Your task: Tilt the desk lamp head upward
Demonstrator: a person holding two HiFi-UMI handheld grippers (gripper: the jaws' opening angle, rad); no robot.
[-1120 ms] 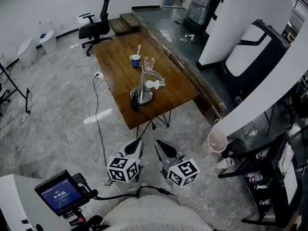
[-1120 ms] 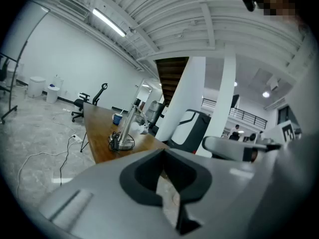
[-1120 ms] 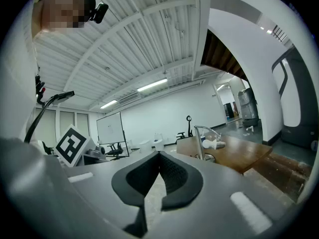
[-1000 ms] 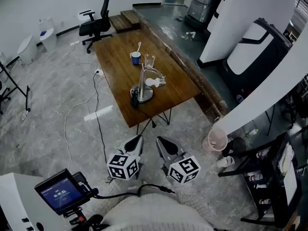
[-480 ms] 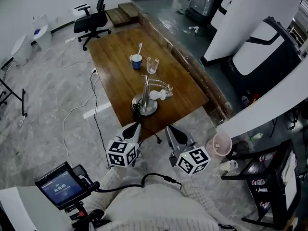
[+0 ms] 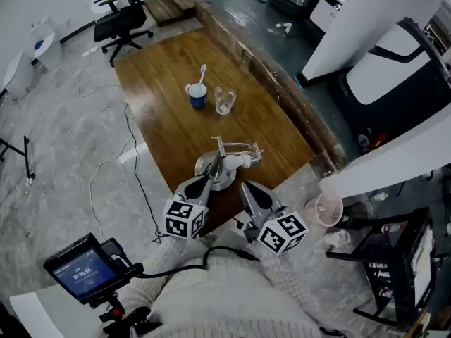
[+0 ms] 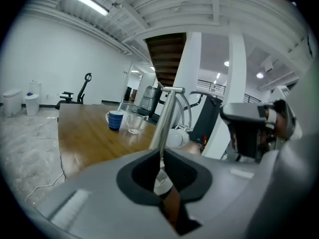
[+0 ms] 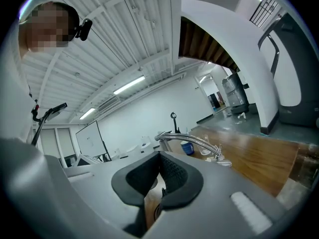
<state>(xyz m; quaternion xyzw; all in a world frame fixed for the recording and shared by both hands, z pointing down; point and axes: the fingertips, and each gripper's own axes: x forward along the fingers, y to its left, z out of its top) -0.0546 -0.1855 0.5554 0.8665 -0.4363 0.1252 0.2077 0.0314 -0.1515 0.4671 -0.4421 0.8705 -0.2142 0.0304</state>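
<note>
The desk lamp (image 6: 224,162) stands near the front edge of the wooden table (image 6: 165,118). It has a round metal base, a chrome pole and a curved arm, and its white head (image 6: 237,162) hangs low. My left gripper (image 6: 202,182) is shut and empty just in front of the base. My right gripper (image 6: 246,188) is shut and empty a little right of it, below the head. In the left gripper view the pole (image 7: 167,116) rises right beyond the closed jaws, with the head (image 7: 177,137) to its right. The right gripper view shows the lamp's arm (image 8: 192,141) above the closed jaws.
A blue mug (image 6: 197,95) with a spoon and a clear glass (image 6: 224,100) stand mid-table behind the lamp. A cable (image 6: 134,167) runs over the floor at the table's left. An office chair (image 6: 120,20) is at the far end, a pink bucket (image 6: 325,208) at right, a screen device (image 6: 81,270) at lower left.
The view has closed in on the table. Both grippers have moved forward from over the floor to the table's front edge, next to the lamp. The lamp itself has not moved.
</note>
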